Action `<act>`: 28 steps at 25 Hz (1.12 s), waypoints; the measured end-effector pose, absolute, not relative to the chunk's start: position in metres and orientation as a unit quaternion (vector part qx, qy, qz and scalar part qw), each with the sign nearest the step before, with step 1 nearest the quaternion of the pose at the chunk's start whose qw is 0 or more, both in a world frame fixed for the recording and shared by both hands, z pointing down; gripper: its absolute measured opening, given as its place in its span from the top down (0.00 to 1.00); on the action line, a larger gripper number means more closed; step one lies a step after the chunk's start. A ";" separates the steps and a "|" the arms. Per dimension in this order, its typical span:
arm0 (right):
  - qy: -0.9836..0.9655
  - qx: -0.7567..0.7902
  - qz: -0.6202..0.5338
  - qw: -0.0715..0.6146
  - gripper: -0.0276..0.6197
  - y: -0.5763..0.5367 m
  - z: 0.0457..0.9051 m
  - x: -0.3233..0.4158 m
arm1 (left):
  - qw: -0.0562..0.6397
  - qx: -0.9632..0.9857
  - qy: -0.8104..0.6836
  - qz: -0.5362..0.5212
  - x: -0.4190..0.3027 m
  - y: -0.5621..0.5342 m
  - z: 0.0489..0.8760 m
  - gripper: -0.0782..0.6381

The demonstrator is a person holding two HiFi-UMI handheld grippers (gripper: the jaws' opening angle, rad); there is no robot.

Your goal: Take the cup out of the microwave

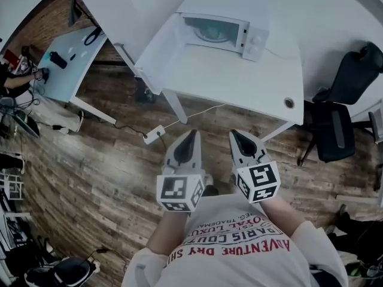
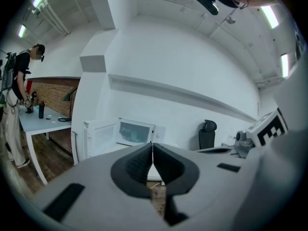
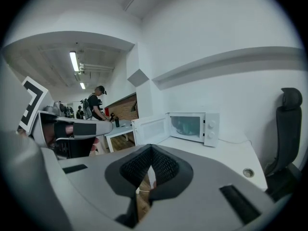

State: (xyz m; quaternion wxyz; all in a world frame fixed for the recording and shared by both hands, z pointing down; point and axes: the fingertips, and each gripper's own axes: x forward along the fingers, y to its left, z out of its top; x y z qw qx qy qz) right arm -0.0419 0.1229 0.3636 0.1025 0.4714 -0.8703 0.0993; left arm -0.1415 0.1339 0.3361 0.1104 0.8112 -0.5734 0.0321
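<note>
A white microwave stands at the back of a white table with its door swung open to the left. Inside it sits a pale greenish cup, only dimly visible; it also shows as the cup in the right gripper view and the cup in the left gripper view. My left gripper and right gripper hang side by side over the wooden floor, short of the table's front edge. Both are shut with nothing between the pads, pointing toward the microwave.
A black office chair stands right of the table. A cable hole sits near the table's right front corner. A power strip and cord lie on the floor under it. A second table with a person is at far left.
</note>
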 end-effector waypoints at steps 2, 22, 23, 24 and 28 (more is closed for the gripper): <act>-0.868 0.478 0.096 0.100 0.94 0.107 0.361 -0.057 | 0.110 0.815 -0.568 0.029 -0.157 0.115 0.334 0.88; -0.846 0.507 0.123 0.108 0.94 -0.057 0.392 -0.076 | 0.132 0.833 -0.534 0.052 -0.175 -0.058 0.373 0.88; -0.846 0.507 0.123 0.107 0.94 -0.070 0.390 -0.075 | 0.132 0.834 -0.533 0.052 -0.174 -0.072 0.372 0.88; -0.846 0.508 0.121 0.105 0.94 -0.084 0.387 -0.074 | 0.132 0.834 -0.533 0.051 -0.173 -0.086 0.369 0.88; -0.846 0.511 0.114 0.103 0.94 -0.140 0.378 -0.060 | 0.130 0.839 -0.527 0.047 -0.158 -0.147 0.362 0.88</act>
